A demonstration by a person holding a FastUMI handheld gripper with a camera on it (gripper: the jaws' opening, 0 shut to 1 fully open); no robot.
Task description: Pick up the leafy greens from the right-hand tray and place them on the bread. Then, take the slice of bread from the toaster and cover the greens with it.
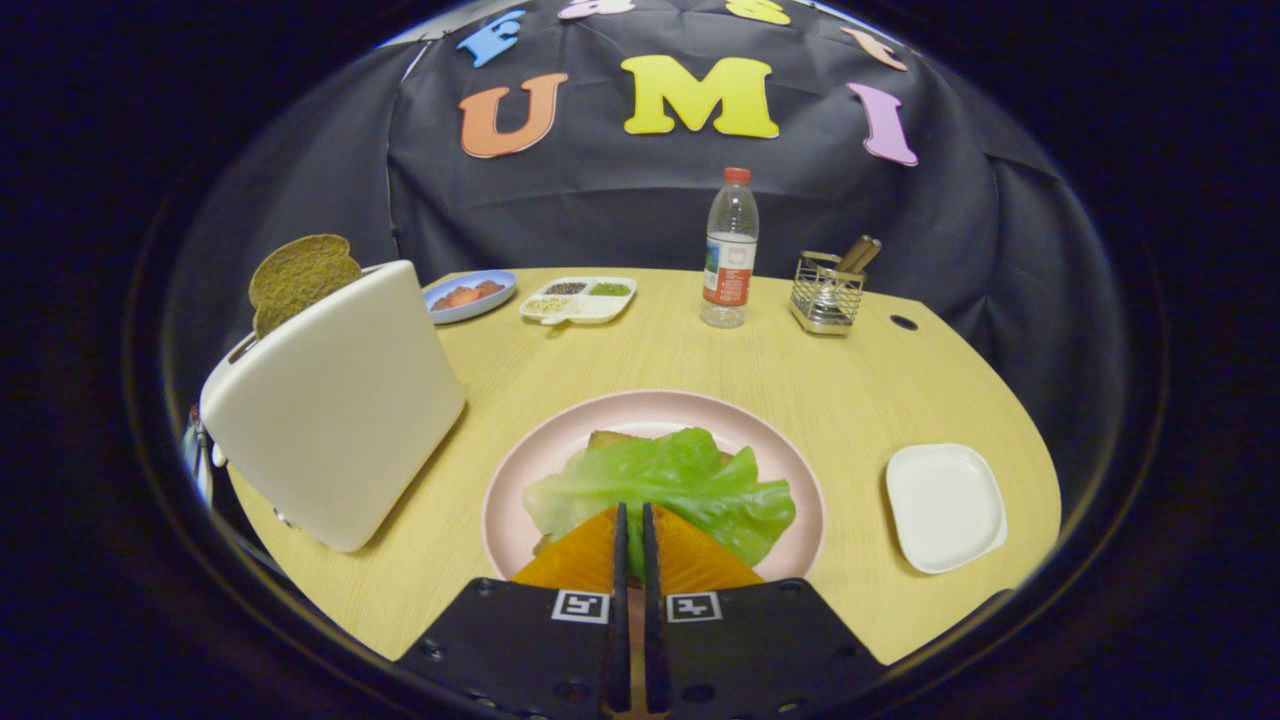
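A green lettuce leaf (pixel 670 480) lies spread over a slice of bread (pixel 610 438) on the pink plate (pixel 548 455); only a brown corner of that bread peeks out at the leaf's far edge. My gripper (pixel 633 512) hangs over the near edge of the leaf, fingers almost together, with a strip of green pinched in the narrow gap between them. To the left of the plate stands a cream toaster (pixel 340 400), and a brown slice of bread (pixel 300 275) sticks up out of its slot.
A small white square tray (pixel 945 505) sits bare to the right of the plate. Along the far side of the wooden table (pixel 800 380) stand a blue plate with food (pixel 468 295), a divided white dish (pixel 580 298), a water bottle (pixel 729 255) and a wire utensil holder (pixel 828 290).
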